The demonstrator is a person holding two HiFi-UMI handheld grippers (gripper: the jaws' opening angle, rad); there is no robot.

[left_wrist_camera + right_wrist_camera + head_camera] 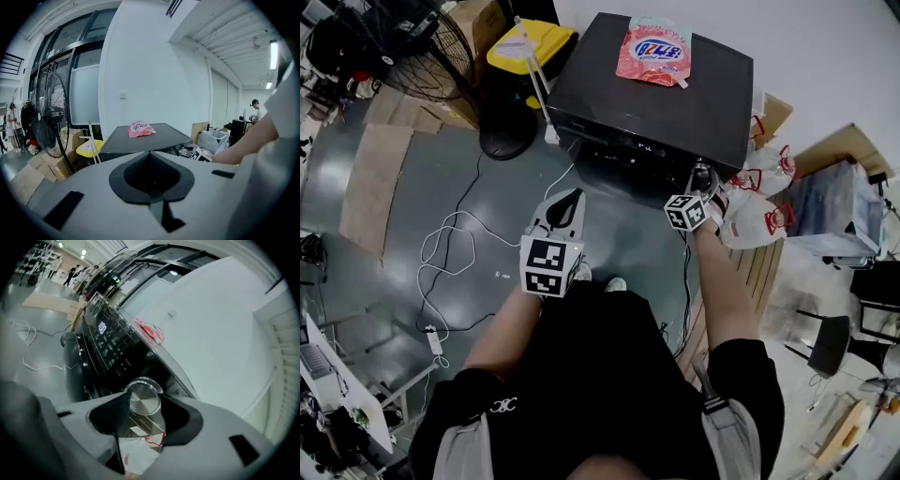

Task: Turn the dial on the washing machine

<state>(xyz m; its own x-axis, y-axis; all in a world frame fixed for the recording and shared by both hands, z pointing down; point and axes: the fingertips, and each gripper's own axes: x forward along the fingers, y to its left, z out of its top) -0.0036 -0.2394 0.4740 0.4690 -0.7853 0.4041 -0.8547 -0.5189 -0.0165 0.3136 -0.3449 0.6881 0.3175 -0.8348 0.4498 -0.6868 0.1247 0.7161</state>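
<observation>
The black washing machine [712, 94] stands ahead, a pink detergent pouch [653, 52] lying on its top. Its silver dial [145, 398] sits at the right end of the lit control panel [108, 345]. My right gripper [140, 412] is on that dial, and both dark pads lie against the dial's sides. In the head view the right gripper [701, 184] reaches the machine's front right corner. My left gripper [574, 195] hangs in front of my body, well short of the machine. Its jaws are together and hold nothing. In the left gripper view the machine [154, 140] shows beyond the shut left gripper [151, 159].
A standing fan [441, 56] and a yellow-lidded bin [530, 45] stand left of the machine. White cables [450, 253] trail over the grey floor. White bags with red print [759, 211] and wooden boards [839, 150] crowd the right side. People stand far off.
</observation>
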